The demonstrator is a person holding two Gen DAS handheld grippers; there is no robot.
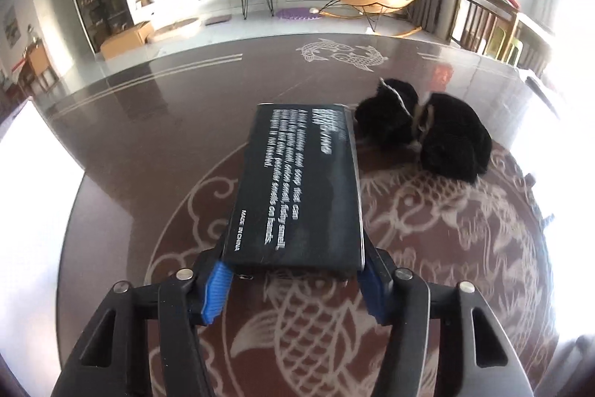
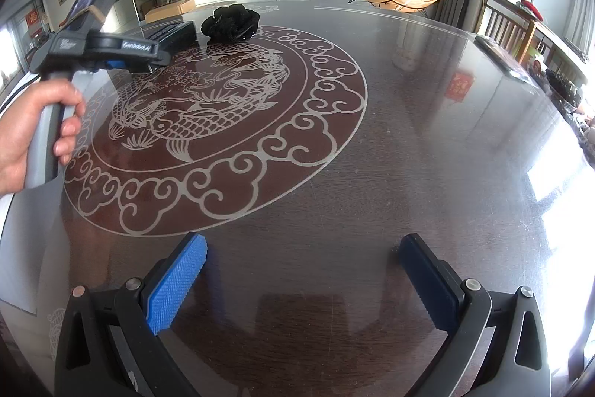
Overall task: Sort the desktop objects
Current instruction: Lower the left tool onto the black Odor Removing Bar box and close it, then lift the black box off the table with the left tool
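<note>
My left gripper [image 1: 293, 279] is shut on the near end of a flat black box [image 1: 297, 185] with white print, held level just above the dark table [image 1: 148, 121]. The box's far end reaches close to a fluffy black item [image 1: 424, 129] with a pale band, lying on the table to the right. In the right wrist view the box [image 2: 173, 32] and the fluffy black item [image 2: 230, 21] sit side by side at the far left, with the left gripper tool in a hand. My right gripper [image 2: 301, 261] is open and empty over the table.
The round table [image 2: 409, 144] has a red medallion with a fish pattern [image 2: 200, 106]. Dark objects [image 2: 502, 58] lie at its right edge by a wooden chair [image 2: 505, 25]. A living room lies beyond.
</note>
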